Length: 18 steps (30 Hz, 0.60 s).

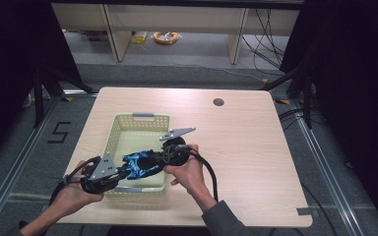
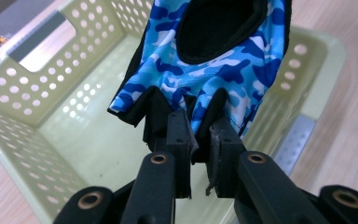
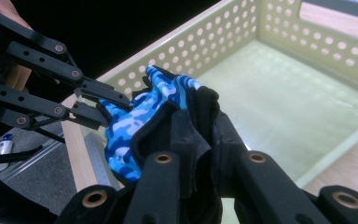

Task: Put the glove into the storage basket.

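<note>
Glove point(image 1: 139, 164), blue camouflage with black trim, hangs stretched between my two grippers over the near part of the pale yellow basket point(image 1: 115, 129). I see it sitting above the basket's perforated walls rather than down on the floor of it, though from the high view I cannot tell how much room lies beneath.

Basket walls ring the glove on every side; the near rim lies just under my hands, the far wall with its grey handle stands well apart. To the right of the basket the wooden surface point(image 1: 246, 147) is open all the way to its edge, and the far half is open too, apart from a small dark round hole point(image 1: 218, 102).

My left gripper point(image 2: 199, 140) has its jaws drawn narrow, pinching the black finger end of the glove; in the left gripper view the fabric is squeezed between the two pads. My right gripper point(image 3: 200, 126) is likewise clamped narrow on the bunched black cuff end, with cloth folded between its jaws. In the right gripper view, the left gripper's jaws bite the opposite edge of the glove.
</note>
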Available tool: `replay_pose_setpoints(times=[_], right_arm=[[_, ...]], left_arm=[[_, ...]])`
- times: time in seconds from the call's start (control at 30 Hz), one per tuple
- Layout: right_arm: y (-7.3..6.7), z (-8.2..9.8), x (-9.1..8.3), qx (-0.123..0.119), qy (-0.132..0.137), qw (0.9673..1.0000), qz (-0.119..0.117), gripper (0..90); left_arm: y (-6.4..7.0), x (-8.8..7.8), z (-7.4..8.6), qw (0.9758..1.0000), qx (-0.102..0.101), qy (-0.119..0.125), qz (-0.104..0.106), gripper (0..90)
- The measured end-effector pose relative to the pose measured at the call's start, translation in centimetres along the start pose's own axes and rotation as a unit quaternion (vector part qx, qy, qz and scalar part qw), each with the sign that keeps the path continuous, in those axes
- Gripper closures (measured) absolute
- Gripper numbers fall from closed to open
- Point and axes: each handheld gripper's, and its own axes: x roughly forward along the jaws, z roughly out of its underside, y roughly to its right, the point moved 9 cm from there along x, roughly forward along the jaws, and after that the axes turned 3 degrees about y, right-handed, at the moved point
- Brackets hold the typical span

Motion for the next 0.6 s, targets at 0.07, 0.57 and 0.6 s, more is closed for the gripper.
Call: replay_pose_setpoints(times=[0.07,0.57,0.6], right_arm=[[0.0,0.1,0.4,-0.001,0.001,1.0000,0.003,82.6],[-0.1,2.2,2.7,0.015,-0.018,0.9997,0.010,82.6],[0.0,2.4,2.8,0.013,-0.018,0.9997,0.011,82.6]], left_arm=[[-0.1,0.1,0.5,1.0000,-0.005,-0.005,0.000,80.4],[-0.3,1.1,2.9,0.9985,0.000,-0.050,0.021,80.3],[-0.2,1.2,3.0,0.9983,-0.002,-0.053,0.024,80.3]])
